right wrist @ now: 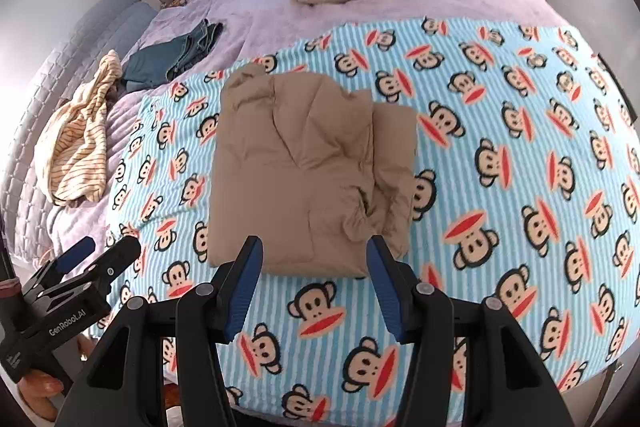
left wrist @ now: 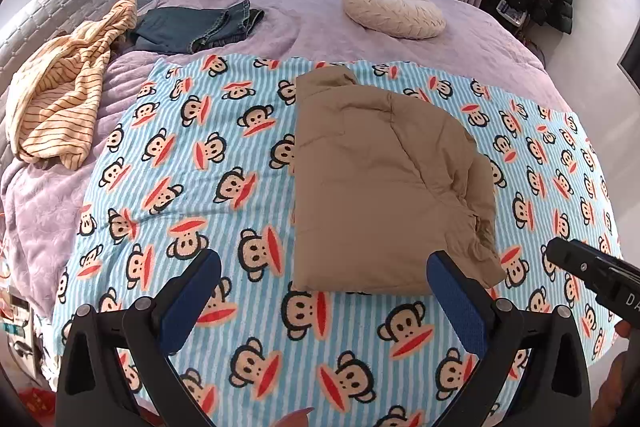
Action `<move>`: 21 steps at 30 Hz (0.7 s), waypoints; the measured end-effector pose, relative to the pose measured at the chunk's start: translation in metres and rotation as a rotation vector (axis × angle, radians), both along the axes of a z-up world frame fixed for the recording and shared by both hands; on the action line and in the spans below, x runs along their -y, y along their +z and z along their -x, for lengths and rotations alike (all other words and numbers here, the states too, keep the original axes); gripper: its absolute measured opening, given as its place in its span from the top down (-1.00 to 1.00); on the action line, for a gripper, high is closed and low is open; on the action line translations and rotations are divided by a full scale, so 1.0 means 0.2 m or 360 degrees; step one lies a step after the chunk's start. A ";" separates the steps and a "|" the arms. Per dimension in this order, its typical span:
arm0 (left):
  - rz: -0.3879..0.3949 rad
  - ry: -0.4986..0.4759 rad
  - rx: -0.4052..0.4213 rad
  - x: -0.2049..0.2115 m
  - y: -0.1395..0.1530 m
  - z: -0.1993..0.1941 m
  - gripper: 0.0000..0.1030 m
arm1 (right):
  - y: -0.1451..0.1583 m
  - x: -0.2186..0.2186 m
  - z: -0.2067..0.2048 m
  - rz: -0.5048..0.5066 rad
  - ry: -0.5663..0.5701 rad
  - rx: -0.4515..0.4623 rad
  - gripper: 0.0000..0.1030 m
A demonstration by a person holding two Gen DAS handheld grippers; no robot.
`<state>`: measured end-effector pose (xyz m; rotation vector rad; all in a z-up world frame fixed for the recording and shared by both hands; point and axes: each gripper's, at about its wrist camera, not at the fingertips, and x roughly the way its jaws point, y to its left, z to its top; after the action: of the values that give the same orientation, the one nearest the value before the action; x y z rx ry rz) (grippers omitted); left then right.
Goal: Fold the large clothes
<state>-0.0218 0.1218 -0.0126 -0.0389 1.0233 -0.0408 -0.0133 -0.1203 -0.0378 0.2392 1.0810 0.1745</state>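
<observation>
Jacket [right wrist: 304, 163] looks soft, puffy, light, best pinched at near hem; left gripper [left wrist: 324, 287] wide, right gripper [right wrist: 316, 275] half-open, both empty.

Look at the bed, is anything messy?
Yes. The striped top lies crumpled in a heap near the headboard, unfolded. The tan jacket is folded, but its right edge is bunched and lumpy. The jeans look folded.

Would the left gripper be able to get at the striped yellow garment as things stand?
Probably yes: the left gripper is open and holds nothing, and only bare monkey-print blanket lies between it and the striped yellow garment. It would have to travel well to its left.
</observation>
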 end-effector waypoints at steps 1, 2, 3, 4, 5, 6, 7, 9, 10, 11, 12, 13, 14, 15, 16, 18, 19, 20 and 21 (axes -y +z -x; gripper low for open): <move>-0.0011 0.0007 0.0008 0.00 0.01 0.00 -1.00 | 0.02 0.00 0.00 0.0029 -0.0013 0.0025 -0.42; -0.0013 0.0009 0.0021 0.00 0.02 0.01 -1.00 | 0.04 0.00 0.00 0.0046 -0.0024 0.0049 -0.54; -0.0015 0.0009 0.0037 0.00 0.03 0.01 -1.00 | 0.05 0.00 0.01 0.0060 -0.0035 0.0080 -0.66; -0.0025 0.0013 0.0053 0.00 0.04 0.02 -1.00 | 0.07 0.00 0.01 0.0084 -0.0044 0.0114 -0.66; -0.0038 0.0018 0.0067 0.00 0.05 0.02 -1.00 | 0.09 -0.01 0.02 0.0113 -0.0048 0.0140 -0.67; -0.0048 0.0020 0.0078 0.00 0.06 0.03 -1.00 | 0.10 -0.01 0.02 0.0132 -0.0046 0.0159 -0.69; -0.0052 0.0023 0.0085 0.00 0.06 0.03 -1.00 | 0.11 -0.02 0.03 0.0137 -0.0047 0.0165 -0.69; -0.0049 0.0029 0.0096 -0.01 0.07 0.03 -1.00 | 0.13 -0.02 0.03 0.0137 -0.0056 0.0184 -0.69; -0.0041 0.0028 0.0097 -0.02 0.08 0.03 -1.00 | 0.14 -0.03 0.04 0.0138 -0.0062 0.0195 -0.70; -0.0034 0.0027 0.0096 -0.02 0.08 0.04 -1.00 | 0.15 -0.03 0.04 0.0153 -0.0076 0.0210 -0.70; -0.0031 0.0029 0.0096 -0.02 0.08 0.04 -1.00 | 0.15 -0.03 0.05 0.0173 -0.0086 0.0219 -0.71; -0.0032 0.0033 0.0101 -0.03 0.09 0.04 -1.00 | 0.16 -0.03 0.05 0.0185 -0.0091 0.0222 -0.71; -0.0036 0.0035 0.0108 -0.03 0.09 0.04 -1.00 | 0.17 -0.03 0.05 0.0191 -0.0095 0.0225 -0.71; -0.0041 0.0038 0.0112 -0.03 0.10 0.04 -1.00 | 0.17 -0.03 0.06 0.0183 -0.0098 0.0226 -0.71; -0.0048 0.0040 0.0118 -0.03 0.11 0.04 -1.00 | 0.17 -0.03 0.06 0.0176 -0.0101 0.0225 -0.71; -0.0054 0.0039 0.0134 -0.03 0.12 0.05 -1.00 | 0.18 -0.03 0.07 0.0175 -0.0114 0.0216 -0.71; -0.0057 0.0039 0.0141 -0.03 0.13 0.05 -1.00 | 0.18 -0.03 0.07 0.0177 -0.0116 0.0214 -0.71; -0.0058 0.0037 0.0146 -0.03 0.13 0.05 -1.00 | 0.18 -0.03 0.07 0.0181 -0.0118 0.0213 -0.71; -0.0059 0.0035 0.0149 -0.03 0.14 0.05 -1.00 | 0.18 -0.03 0.07 0.0182 -0.0117 0.0210 -0.71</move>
<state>-0.0326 0.1270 0.0149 -0.0145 0.9298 -0.0037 -0.0282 -0.1138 -0.0013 0.1622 0.9461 0.0614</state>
